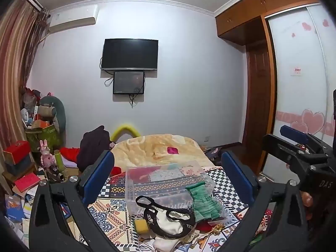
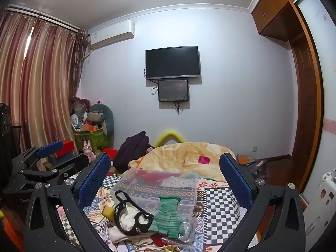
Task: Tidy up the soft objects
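A clear plastic box [image 1: 166,180] [image 2: 157,184] sits on the patterned bedspread [image 1: 109,212] [image 2: 220,205]. In front of it lie a green knitted piece [image 1: 204,202] [image 2: 169,218], a black-and-white undergarment [image 1: 168,220] [image 2: 130,218] and a yellow sponge [image 1: 141,226] [image 2: 108,211]. My left gripper [image 1: 168,176] is open and empty above the pile. My right gripper [image 2: 164,176] is open and empty above the same pile. The right gripper also shows at the right edge of the left wrist view [image 1: 294,145], and the left gripper at the left edge of the right wrist view [image 2: 54,153].
A beige quilt [image 1: 159,149] [image 2: 189,157] with a pink item [image 1: 172,150] [image 2: 204,159] lies beyond the box. Dark clothing [image 1: 92,147] [image 2: 132,147] is heaped left of it. Cluttered boxes and toys [image 1: 42,130] stand at left. A wardrobe [image 1: 300,84] stands at right.
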Demonstrator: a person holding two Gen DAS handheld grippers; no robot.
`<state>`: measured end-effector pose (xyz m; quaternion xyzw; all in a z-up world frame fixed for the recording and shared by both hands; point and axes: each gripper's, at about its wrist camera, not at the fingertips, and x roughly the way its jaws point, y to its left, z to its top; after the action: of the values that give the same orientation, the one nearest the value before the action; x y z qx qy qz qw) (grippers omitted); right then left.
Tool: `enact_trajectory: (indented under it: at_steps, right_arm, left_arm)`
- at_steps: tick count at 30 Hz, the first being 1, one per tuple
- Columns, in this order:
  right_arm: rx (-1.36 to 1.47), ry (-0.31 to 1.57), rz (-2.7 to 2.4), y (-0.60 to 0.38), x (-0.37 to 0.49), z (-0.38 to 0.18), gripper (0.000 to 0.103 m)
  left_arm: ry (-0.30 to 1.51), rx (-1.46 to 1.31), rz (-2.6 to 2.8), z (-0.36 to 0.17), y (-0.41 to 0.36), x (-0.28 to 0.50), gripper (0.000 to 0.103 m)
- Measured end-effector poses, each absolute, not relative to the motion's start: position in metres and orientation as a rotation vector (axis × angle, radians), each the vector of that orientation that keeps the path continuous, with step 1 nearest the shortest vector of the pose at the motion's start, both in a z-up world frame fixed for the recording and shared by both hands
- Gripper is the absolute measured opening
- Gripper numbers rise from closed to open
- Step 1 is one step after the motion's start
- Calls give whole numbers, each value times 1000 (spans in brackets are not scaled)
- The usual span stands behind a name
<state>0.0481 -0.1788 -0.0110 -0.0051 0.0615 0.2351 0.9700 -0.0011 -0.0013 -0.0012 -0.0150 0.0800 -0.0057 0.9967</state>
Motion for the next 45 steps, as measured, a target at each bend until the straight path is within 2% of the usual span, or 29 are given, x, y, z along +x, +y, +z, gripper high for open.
enact_trajectory:
  at_steps: [45]
  right_arm:
    - [-8,114,481,-181,42,-7,103]
  left_arm:
    - [147,-34,-11,2,-4,-4,103]
